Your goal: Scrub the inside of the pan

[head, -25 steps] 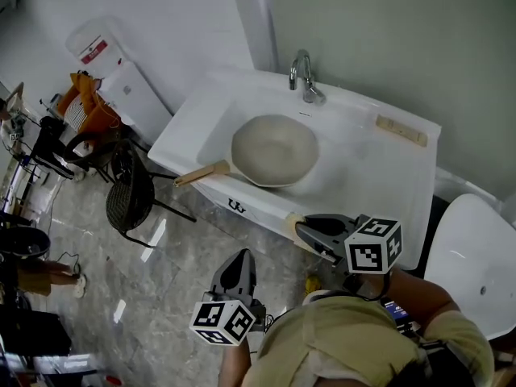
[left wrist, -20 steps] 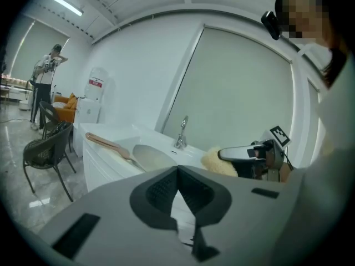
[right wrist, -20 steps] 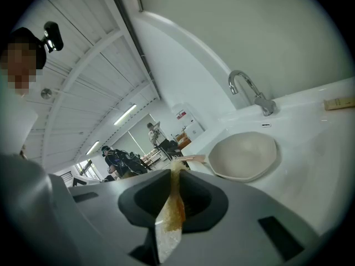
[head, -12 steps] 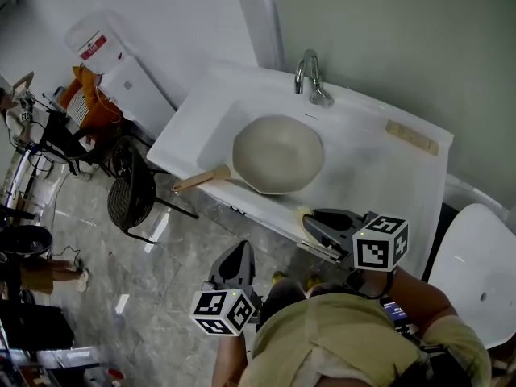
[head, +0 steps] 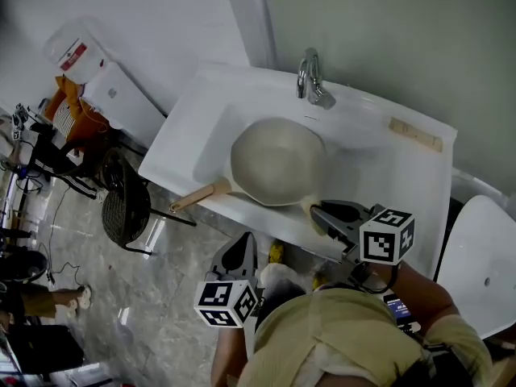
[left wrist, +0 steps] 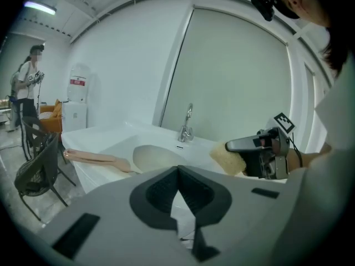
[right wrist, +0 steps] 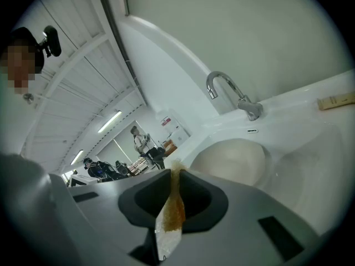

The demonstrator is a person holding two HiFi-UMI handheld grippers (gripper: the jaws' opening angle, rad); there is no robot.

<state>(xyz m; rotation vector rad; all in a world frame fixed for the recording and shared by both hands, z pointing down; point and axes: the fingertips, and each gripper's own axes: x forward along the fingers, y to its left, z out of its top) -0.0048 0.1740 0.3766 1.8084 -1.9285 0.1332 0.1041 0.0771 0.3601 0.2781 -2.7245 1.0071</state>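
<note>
The pan is my landmark: pale and round, it lies open side up in the basin of the white sink. Its wooden handle sticks out past the sink's front edge.

My right gripper hangs just beside the pan's near rim, on the side away from the handle. In the right gripper view its fingers are clamped on a yellow sponge, squeezed thin between them, with the pan's bowl straight ahead.

My left gripper is held lower, on my side of the pan and well apart from it, nearer the handle end and over the floor. In the left gripper view its fingers are closed together with nothing between them. The pan and its handle lie beyond the tips, and the sponge shows off to the right.

The tap stands behind the pan. A small wooden block lies on the sink's top beyond the pan's far right. A dark chair stands on the floor past the handle end.
</note>
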